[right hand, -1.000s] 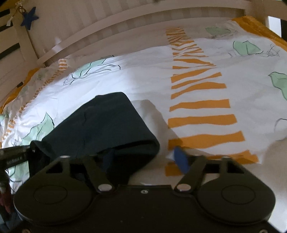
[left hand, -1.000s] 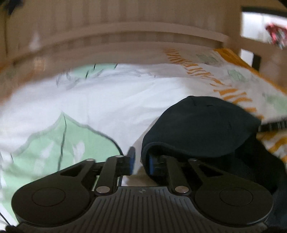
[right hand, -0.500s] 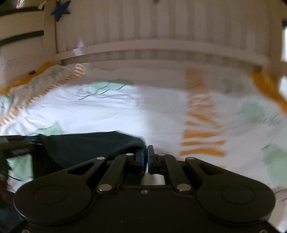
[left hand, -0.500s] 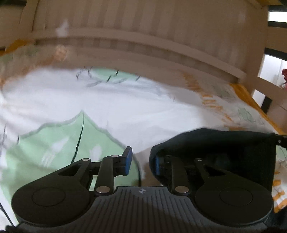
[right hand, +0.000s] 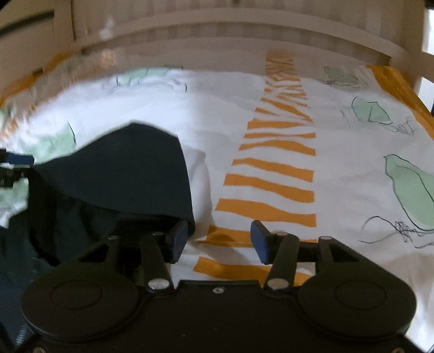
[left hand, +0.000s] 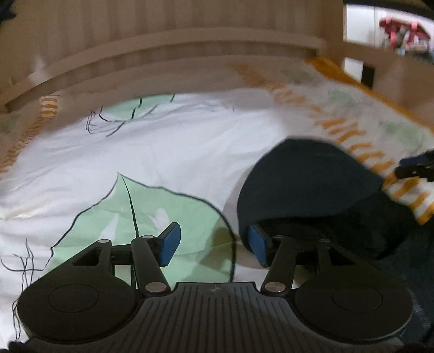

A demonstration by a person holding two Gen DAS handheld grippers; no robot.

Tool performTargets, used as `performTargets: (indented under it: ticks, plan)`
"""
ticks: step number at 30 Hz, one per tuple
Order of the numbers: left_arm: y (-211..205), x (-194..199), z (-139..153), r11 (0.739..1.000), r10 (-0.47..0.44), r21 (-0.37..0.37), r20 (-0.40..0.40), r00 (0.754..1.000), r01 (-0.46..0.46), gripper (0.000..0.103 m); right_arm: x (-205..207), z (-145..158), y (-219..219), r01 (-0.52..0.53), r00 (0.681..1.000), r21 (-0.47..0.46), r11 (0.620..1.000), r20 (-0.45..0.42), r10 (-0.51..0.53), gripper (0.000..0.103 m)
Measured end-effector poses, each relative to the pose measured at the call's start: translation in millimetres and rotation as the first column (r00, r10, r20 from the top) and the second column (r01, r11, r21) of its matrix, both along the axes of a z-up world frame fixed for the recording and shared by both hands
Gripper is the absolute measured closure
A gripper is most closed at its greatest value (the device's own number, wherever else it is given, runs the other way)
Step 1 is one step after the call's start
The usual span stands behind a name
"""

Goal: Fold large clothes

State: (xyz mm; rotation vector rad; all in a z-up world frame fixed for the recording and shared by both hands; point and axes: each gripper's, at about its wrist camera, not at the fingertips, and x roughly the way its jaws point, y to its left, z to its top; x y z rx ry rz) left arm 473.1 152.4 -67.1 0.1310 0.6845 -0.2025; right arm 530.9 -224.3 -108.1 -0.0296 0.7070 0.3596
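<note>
Now both sets of jaws spread wide, nothing pinched. Left gripper (left hand: 213, 243) low over the white bedsheet (left hand: 168, 152), above a pale green leaf print (left hand: 152, 206); blue pads (left hand: 170, 243) apart, right pad tucked under the near edge of the dark navy garment (left hand: 306, 179). Garment humped and draped over that right finger, spilling off to the near right. Right gripper (right hand: 218, 240) likewise open, left pad (right hand: 177, 239) touching the garment's (right hand: 122, 173) near right corner, right pad clear over the band of orange stripes (right hand: 274, 168). Same garment bunched at left in the right wrist view, folded over itself, lying on the sheet between the two tools. Tip of the other gripper visible at far right in the left wrist view and at far left in the right wrist view. Pale slatted bed rail (right hand: 217, 24) beyond the sheet, blurred. Green leaf prints (right hand: 409, 190) at right.
</note>
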Motion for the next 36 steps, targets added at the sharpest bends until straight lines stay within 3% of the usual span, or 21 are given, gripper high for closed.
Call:
performTargets:
  ticks: [5,8,11,13,15,18,22,25,36]
  plan:
    - [-16,2,10,0.988,0.055,-0.147,0.042,0.998,-0.048,0.042,3,16,9,0.002,1.0,0.238,0.971,0.011,-0.005,0.044]
    - [-40,17,-5,0.991,0.072,-0.113,0.007,0.997,-0.071,0.041,11,11,39,-0.011,1.0,0.206,0.978,-0.004,0.012,0.054]
    - [-45,26,-29,0.994,0.11,-0.025,-0.048,0.993,-0.111,0.041,19,-7,61,-0.008,0.999,0.134,0.991,-0.042,0.014,0.057]
    - [-39,30,-49,0.99,0.141,-0.001,-0.11,0.984,-0.142,0.034,23,-22,65,0.026,0.997,0.069,0.997,-0.077,-0.02,0.059]
    - [-28,27,-54,0.985,0.161,-0.051,-0.104,0.981,-0.167,0.027,22,-32,58,0.039,0.997,0.074,0.996,-0.072,-0.034,0.061]
    - [-18,27,-51,0.98,0.165,-0.089,-0.129,0.978,-0.177,0.026,20,-33,51,0.037,0.997,0.096,0.995,-0.069,-0.03,0.061]
    - [-1,22,-33,0.952,0.19,-0.21,-0.155,0.969,-0.22,0.028,18,-19,41,0.005,0.998,0.163,0.987,-0.056,0.004,0.049]
    - [4,23,-20,0.934,0.194,-0.277,-0.138,0.971,-0.226,0.028,25,-6,36,0.009,0.999,0.224,0.974,-0.037,-0.001,0.045]
    - [-12,72,-35,0.95,0.123,-0.262,-0.19,0.974,-0.171,0.028,70,-8,44,0.048,0.995,0.237,0.97,-0.094,-0.026,0.035]
